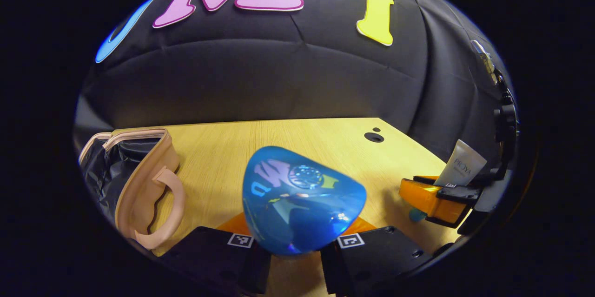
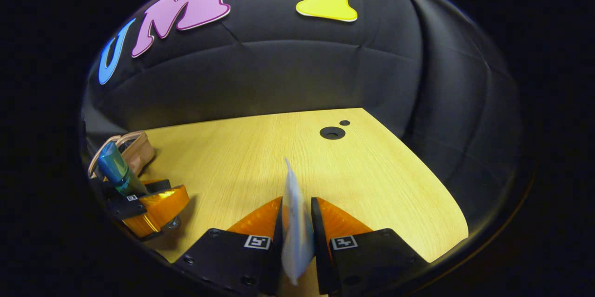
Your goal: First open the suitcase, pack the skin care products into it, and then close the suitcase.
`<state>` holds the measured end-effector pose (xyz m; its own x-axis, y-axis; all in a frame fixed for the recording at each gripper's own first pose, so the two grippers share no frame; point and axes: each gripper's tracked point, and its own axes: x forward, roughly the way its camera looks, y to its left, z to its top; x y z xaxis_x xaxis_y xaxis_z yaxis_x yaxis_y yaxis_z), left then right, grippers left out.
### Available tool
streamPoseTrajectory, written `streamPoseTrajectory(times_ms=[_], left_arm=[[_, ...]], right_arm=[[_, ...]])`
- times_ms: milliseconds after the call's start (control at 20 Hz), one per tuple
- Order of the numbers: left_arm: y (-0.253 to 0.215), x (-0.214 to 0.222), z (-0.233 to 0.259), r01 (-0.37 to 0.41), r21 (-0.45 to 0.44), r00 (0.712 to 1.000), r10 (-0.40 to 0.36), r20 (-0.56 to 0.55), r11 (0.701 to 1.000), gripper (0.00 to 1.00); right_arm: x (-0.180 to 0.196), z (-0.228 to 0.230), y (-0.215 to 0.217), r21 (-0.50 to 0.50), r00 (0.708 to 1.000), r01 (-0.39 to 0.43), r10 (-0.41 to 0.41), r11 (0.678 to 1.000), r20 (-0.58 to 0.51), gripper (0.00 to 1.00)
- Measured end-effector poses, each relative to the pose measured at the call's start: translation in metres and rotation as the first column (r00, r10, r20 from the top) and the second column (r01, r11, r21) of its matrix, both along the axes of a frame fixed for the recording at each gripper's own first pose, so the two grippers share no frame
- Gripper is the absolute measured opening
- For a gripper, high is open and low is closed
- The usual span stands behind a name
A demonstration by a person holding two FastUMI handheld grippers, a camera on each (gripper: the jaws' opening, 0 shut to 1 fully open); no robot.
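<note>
Backdrop: black padded cloth wall (image 1: pixel 279 78) behind and to the right of the worktop.
Worktop: pale wood grain (image 1: pixel 297 139), with a round dark hole (image 1: pixel 374 137) and a smaller hole beside it near the far right corner.
Suitcase: small beige case (image 1: pixel 139 185) at the left edge of the worktop in the left gripper view, lid open, dark lining showing inside, curved handle facing the camera. In the right gripper view it (image 2: pixel 137 148) sits far left, behind the other gripper.
Left gripper: (image 1: pixel 295 241) jaws pinching a glossy blue bottle (image 1: pixel 302 199), which is held close to the lens and reflects the booth. Bottle is lifted off the worktop, to the right of the suitcase and apart from it. In the right gripper view this gripper (image 2: pixel 148 204) is at the left edge, the bottle (image 2: pixel 114 167) standing up out of it, in front of the suitcase.
Right gripper: (image 2: pixel 296 236) jaws pressed on a thin white tube (image 2: pixel 295 222), seen edge-on, its flat crimped end pointing away from the lens. In the left gripper view this gripper (image 1: pixel 441 199) is at the right edge over the worktop, the tube (image 1: pixel 460 164) rising from it, tilted.
Spacing: the two grippers are well apart, bare worktop between them.
</note>
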<state>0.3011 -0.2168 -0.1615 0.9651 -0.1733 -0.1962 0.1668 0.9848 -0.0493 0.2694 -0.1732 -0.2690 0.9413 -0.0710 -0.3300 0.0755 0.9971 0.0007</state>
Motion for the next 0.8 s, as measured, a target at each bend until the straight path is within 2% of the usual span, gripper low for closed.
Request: streamPoseTrajectory(times_ms=[50,100,200,250,300,350,500,650,700,750,800], left_arm=[[0.000,-0.001,0.000,0.004,0.003,1.000,-0.004,0.003,1.000,0.50],[0.001,-0.002,0.000,0.008,0.004,1.000,-0.008,0.010,1.000,0.50],[0.001,-0.006,0.001,0.015,-0.009,1.000,-0.015,0.019,1.000,0.49],[0.003,-0.010,0.003,0.014,-0.018,1.000,-0.014,0.025,1.000,0.49],[0.006,-0.014,0.007,0.010,-0.023,0.999,-0.009,0.041,1.000,0.49],[0.010,-0.019,0.013,0.008,-0.024,0.999,-0.007,0.054,1.000,0.49],[0.026,-0.040,0.042,0.006,-0.036,0.996,-0.003,0.087,0.999,0.49],[0.064,-0.072,0.076,-0.017,-0.045,0.995,0.022,0.096,0.999,0.49],[0.084,-0.082,0.089,-0.036,-0.042,0.994,0.040,0.103,0.998,0.46],[0.106,-0.093,0.097,-0.059,-0.032,0.993,0.062,0.102,0.998,0.48],[0.131,-0.101,0.104,-0.088,-0.019,0.991,0.089,0.101,0.996,0.48]], right_arm=[[-0.003,0.000,0.001,-0.001,1.000,-0.010,0.010,1.000,-0.009,0.24],[-0.006,0.001,0.002,-0.006,1.000,-0.015,0.015,1.000,-0.019,0.30],[-0.018,0.009,0.004,-0.025,1.000,-0.022,0.022,0.999,-0.015,0.30],[-0.024,0.016,0.005,-0.036,1.000,-0.025,0.025,0.999,-0.007,0.25],[-0.029,0.025,0.007,-0.047,1.000,-0.029,0.029,0.998,0.007,0.25],[-0.034,0.033,0.010,-0.057,0.999,-0.031,0.032,0.998,0.013,0.29],[-0.054,0.054,0.029,-0.039,0.998,-0.060,0.061,0.997,0.025,0.29],[-0.075,0.080,0.059,-0.062,0.992,-0.116,0.118,0.991,0.035,0.30],[-0.081,0.090,0.070,-0.065,0.989,-0.136,0.139,0.989,0.044,0.30],[-0.086,0.100,0.083,-0.059,0.986,-0.157,0.160,0.986,0.053,0.29],[-0.092,0.109,0.097,-0.048,0.982,-0.178,0.181,0.983,0.060,0.24]])
